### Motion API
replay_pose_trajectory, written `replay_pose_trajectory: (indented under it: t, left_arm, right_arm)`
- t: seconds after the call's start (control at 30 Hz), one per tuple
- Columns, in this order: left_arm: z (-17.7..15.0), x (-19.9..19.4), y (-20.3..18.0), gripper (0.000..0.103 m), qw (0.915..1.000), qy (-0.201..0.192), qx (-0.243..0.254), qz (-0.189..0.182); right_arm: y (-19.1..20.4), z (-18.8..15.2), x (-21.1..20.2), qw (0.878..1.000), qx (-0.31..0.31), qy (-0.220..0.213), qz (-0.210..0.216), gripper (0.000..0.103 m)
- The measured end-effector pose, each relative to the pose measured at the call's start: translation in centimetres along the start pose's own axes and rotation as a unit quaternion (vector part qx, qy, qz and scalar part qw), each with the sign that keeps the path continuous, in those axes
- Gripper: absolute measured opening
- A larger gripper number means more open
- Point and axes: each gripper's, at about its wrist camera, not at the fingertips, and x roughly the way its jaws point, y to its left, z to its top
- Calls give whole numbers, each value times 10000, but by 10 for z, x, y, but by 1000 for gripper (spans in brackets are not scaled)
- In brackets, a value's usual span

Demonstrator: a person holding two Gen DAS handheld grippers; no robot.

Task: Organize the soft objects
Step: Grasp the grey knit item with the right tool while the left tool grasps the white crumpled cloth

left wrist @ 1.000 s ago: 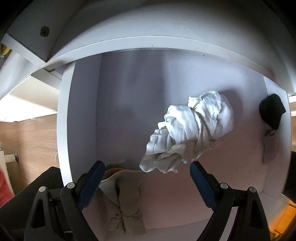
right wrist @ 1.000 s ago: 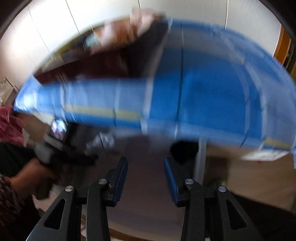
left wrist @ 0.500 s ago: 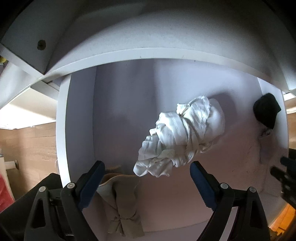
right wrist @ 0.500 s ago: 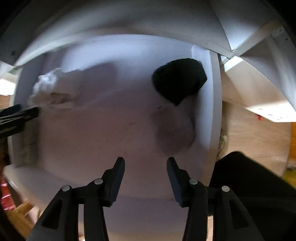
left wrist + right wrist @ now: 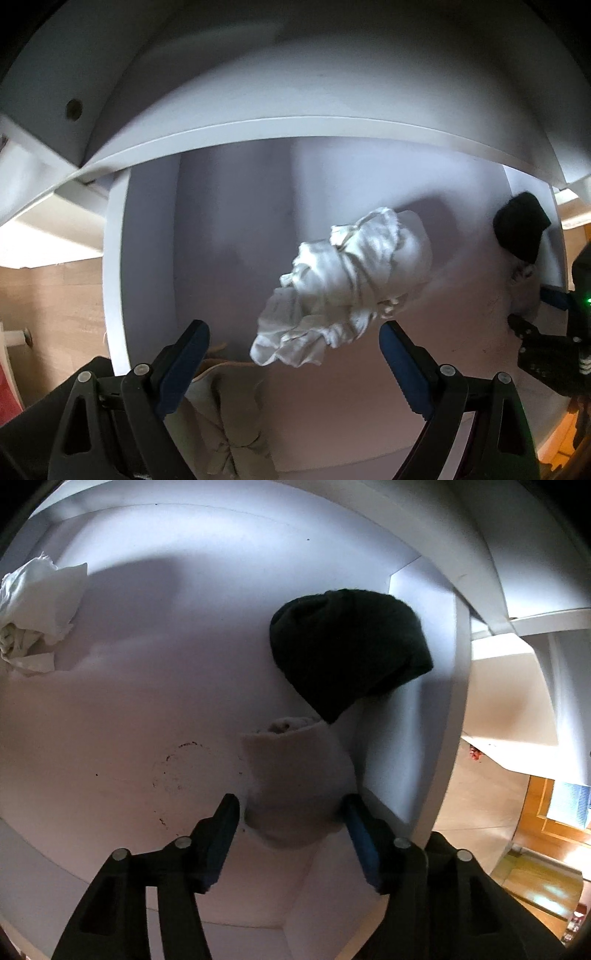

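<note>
I look down into a white drawer. A knotted white cloth bundle lies in its middle, and my left gripper hangs open just above the bundle's near end without touching it. A beige folded cloth lies under the left finger. A black rolled sock rests against the right wall. Just in front of it lies a pale sock. My right gripper has its jaws opening, one finger on each side of the pale sock. The white bundle shows at the far left.
The right gripper's black body enters the left wrist view at the right edge. The drawer's right wall stands close to the right finger. Dark specks mark the drawer floor. Wooden flooring lies outside the drawer.
The right gripper swung down from a blurred blue surface into the drawer, onto the pale sock, and its jaws widened. It now appears in the left wrist view. The left gripper stayed open.
</note>
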Motion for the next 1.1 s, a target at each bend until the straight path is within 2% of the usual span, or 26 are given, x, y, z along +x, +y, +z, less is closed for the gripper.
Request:
replay_pose_trajectory:
  t: [0.23,0.33,0.4,0.43,0.5,0.57,0.63,0.73,0.97,1.1]
  left_arm:
    - [-2,0,-11,94,9992,-60,392,86]
    - [-2,2,-14,94,9988,-40,478,112]
    - [-1,2,-15,94,9987,-27,490,137]
    - [-1,3,-14,94,9988,-18,473,130]
    - [2,3,-15,94,9990,16,438,101]
    - [4,5,-15,94,9990,40,427,92]
    - [9,1,-23,94,9991,64,415,88]
    - [16,7,-27,94,9989,67,461,99]
    - [20,9,-38,94,9974,77,698,178]
    - [27,13,-45,94,9968,76,775,203]
  right_arm:
    - [-6,-4,4,9996,196,61,180,63]
    - [-2,-8,5,9997,89,152,181,64]
    - [-1,-11,2,9989,84,148,431,64]
    - [0,-13,-3,9966,132,100,802,63]
    - [2,-15,-10,9935,162,-50,1128,62]
    - [-3,-15,-12,9931,247,-183,1130,62]
    - [-13,-17,-4,9919,516,2,1159,62]
    - [-19,-20,6,9861,799,199,1440,62]
    - [-22,-25,10,9856,825,207,1459,61]
    - [-6,-22,5,9848,786,263,1527,55]
